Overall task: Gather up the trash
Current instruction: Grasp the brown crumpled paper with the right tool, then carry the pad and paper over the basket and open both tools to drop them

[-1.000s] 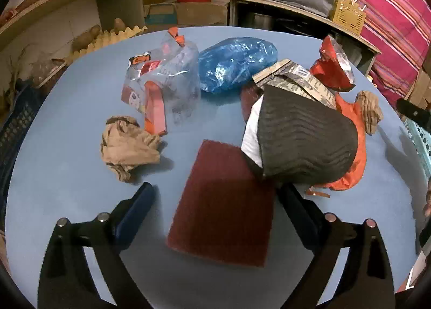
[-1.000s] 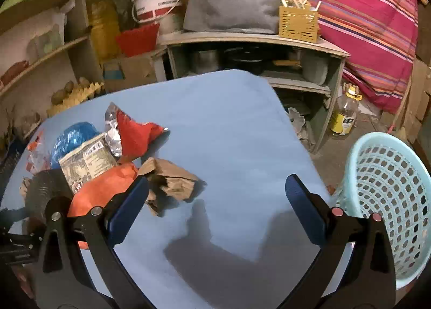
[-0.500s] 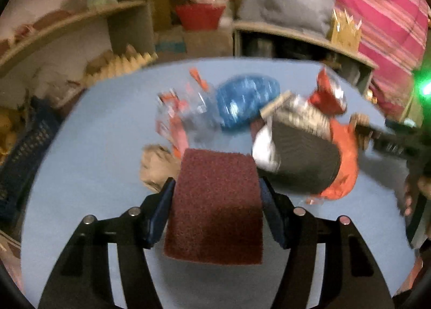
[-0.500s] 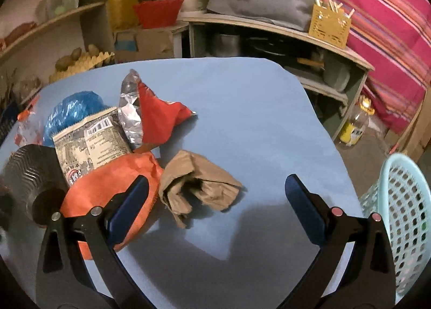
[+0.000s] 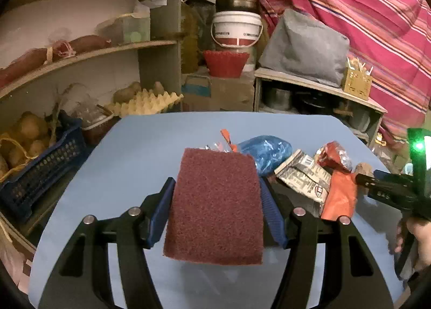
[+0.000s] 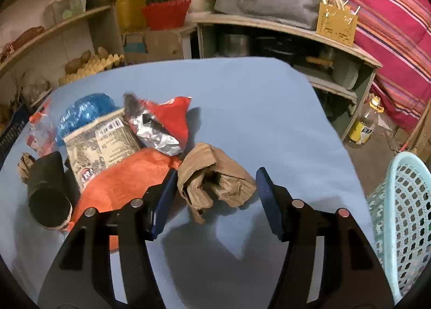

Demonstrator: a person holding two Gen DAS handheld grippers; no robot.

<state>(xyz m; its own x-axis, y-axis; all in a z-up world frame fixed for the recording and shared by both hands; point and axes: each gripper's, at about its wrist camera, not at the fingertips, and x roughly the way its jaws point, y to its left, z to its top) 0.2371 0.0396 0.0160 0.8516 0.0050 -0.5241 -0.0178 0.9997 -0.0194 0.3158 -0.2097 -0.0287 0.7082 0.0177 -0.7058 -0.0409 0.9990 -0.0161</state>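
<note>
My left gripper [image 5: 216,201] is shut on a maroon scouring pad [image 5: 215,206] and holds it lifted above the blue table [image 5: 129,163]. My right gripper [image 6: 216,187] is open, its fingers either side of a crumpled brown paper bag [image 6: 215,177] lying on the table [image 6: 256,109]. Left of the bag lie an orange wrapper [image 6: 121,182], a red foil packet [image 6: 164,123], a printed paper packet [image 6: 99,144], a blue plastic bag [image 6: 83,112] and a dark paper cup [image 6: 47,190] on its side.
A light blue laundry basket [image 6: 401,217] stands off the table's right edge. Shelves, a dark crate [image 5: 35,171], an egg tray [image 5: 145,104] and buckets surround the far side. The right gripper shows at the right edge of the left wrist view [image 5: 388,185].
My left gripper closed on the scouring pad and lifted it off the table. My right gripper moved left and forward until the brown paper bag sat between its fingers, which narrowed.
</note>
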